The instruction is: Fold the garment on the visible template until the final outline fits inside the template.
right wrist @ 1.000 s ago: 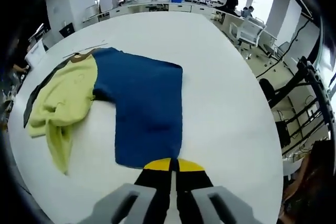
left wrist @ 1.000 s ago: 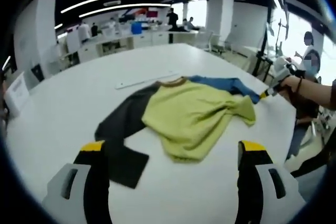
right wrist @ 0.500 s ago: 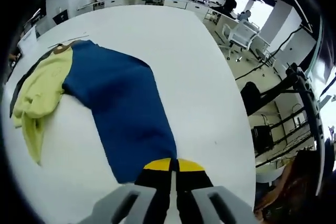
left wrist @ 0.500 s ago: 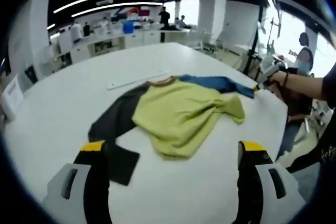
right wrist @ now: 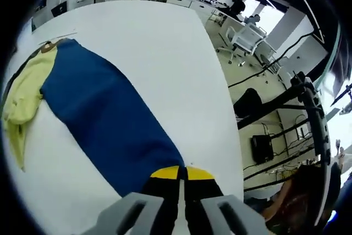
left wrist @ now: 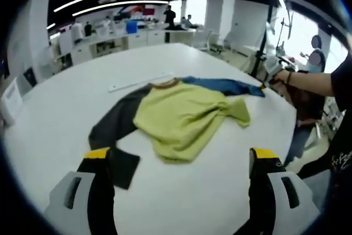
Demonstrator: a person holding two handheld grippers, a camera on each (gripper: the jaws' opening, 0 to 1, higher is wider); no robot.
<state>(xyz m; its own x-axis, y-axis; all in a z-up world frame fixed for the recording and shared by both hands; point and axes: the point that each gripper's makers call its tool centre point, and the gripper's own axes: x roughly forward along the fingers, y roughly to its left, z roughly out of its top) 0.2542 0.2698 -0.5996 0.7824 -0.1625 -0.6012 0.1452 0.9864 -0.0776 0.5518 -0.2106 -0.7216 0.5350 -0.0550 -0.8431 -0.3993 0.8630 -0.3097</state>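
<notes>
A long-sleeved garment lies on the white table (left wrist: 66, 108), with a yellow-green body (left wrist: 181, 122), a dark grey sleeve (left wrist: 113, 133) and a blue sleeve (left wrist: 220, 85). My left gripper (left wrist: 181, 157) is open, its jaws wide apart just short of the garment's near hem, holding nothing. In the left gripper view a hand holds my right gripper (left wrist: 268, 78) at the blue sleeve's end by the table's right edge. In the right gripper view the right gripper (right wrist: 181, 172) is shut on the blue sleeve (right wrist: 104, 125), which is stretched long and flat. The yellow-green body (right wrist: 21, 100) lies bunched at the far left.
A long white strip (left wrist: 140, 82) lies on the table beyond the collar. The table edge (right wrist: 234, 136) is close to the right gripper, with chairs and floor cables past it. A person (left wrist: 322, 97) stands at the table's right side. Desks and people fill the background.
The right gripper has drawn the blue sleeve out toward the table edge, from a wide patch into a long stretched band. The yellow-green body has slid slightly along. The left gripper stays open.
</notes>
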